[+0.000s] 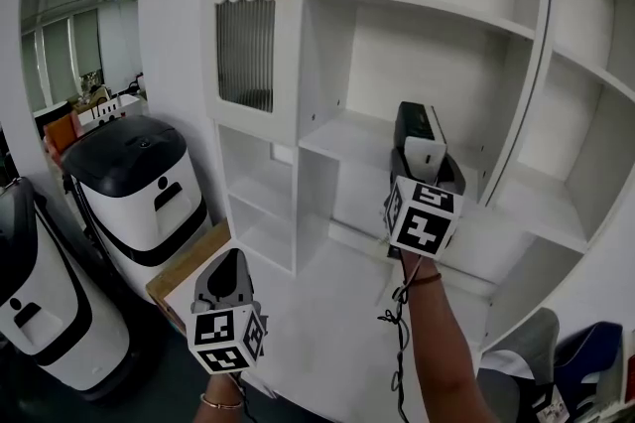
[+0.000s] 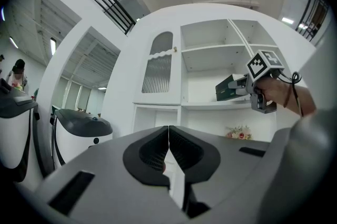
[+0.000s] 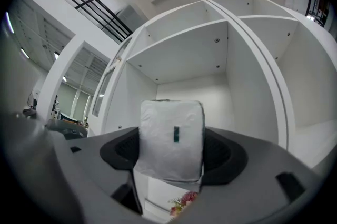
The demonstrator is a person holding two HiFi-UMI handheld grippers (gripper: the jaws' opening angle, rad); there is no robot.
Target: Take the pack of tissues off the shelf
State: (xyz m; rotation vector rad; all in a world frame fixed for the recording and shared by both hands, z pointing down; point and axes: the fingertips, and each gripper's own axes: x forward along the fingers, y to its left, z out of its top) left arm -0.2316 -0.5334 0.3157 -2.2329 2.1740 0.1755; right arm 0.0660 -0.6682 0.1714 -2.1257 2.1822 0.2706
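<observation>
Gripping the pack of tissues (image 3: 171, 136) between widely spread jaws, the right gripper (image 1: 421, 151) reaches toward the white shelf unit (image 1: 437, 9) at the centre right of the head view. Both pads press against the sides of the pack, which stands upright and shows a white wrapped face with a small dark mark. In the left gripper view the pack (image 2: 228, 87) appears dark green at the right of the frame, level with the middle shelf board (image 2: 210, 105) and just above it; whether it touches the board cannot be told. A marker cube (image 1: 423, 217) sits behind the right gripper's jaws, above the person's forearm (image 1: 442, 332).

Low at the lower left of the head view, the left gripper (image 1: 231, 262) hangs well apart from the shelves, its jaws pressed together with nothing between them. A cabinet door with ribbed glass (image 1: 245, 14) fills the upper left of the unit. White-and-black appliances (image 1: 139, 178) stand at the left edge. A small spray of flowers (image 2: 238, 133) lies on the lower counter.
</observation>
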